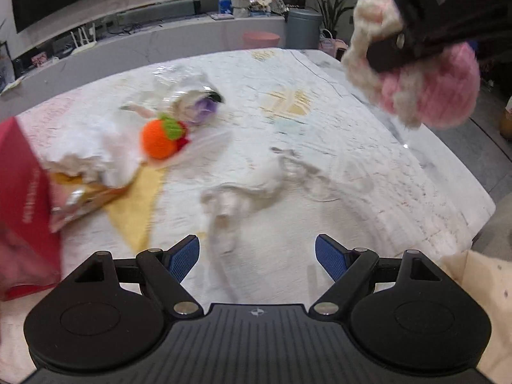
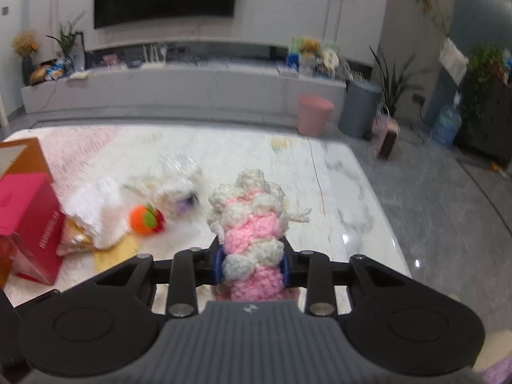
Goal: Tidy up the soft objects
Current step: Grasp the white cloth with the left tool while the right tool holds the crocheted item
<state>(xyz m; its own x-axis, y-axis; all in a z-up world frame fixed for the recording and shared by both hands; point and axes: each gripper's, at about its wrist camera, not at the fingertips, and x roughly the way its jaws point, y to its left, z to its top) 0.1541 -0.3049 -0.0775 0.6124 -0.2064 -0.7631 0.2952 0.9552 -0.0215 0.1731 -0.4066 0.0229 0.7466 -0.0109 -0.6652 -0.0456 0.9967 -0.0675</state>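
My right gripper [image 2: 252,264] is shut on a pink and cream knitted toy [image 2: 252,224] and holds it above the table. In the left wrist view the same toy [image 1: 428,92] hangs at the upper right in the right gripper [image 1: 412,44]. My left gripper [image 1: 257,257] is open and empty, low over a crumpled white soft piece [image 1: 252,192] on the quilted cloth [image 1: 320,121]. An orange knitted ball with a green leaf [image 1: 160,139] lies to the left; it also shows in the right wrist view [image 2: 144,219]. A white and purple plush [image 1: 200,107] lies behind it.
A red box [image 1: 22,204] stands at the left edge, with a fluffy white cloth [image 1: 92,153] and a yellow cloth [image 1: 137,204] beside it. The marble table edge [image 2: 368,211] runs on the right. A pink bin [image 2: 313,115] and grey bin [image 2: 360,112] stand on the floor beyond.
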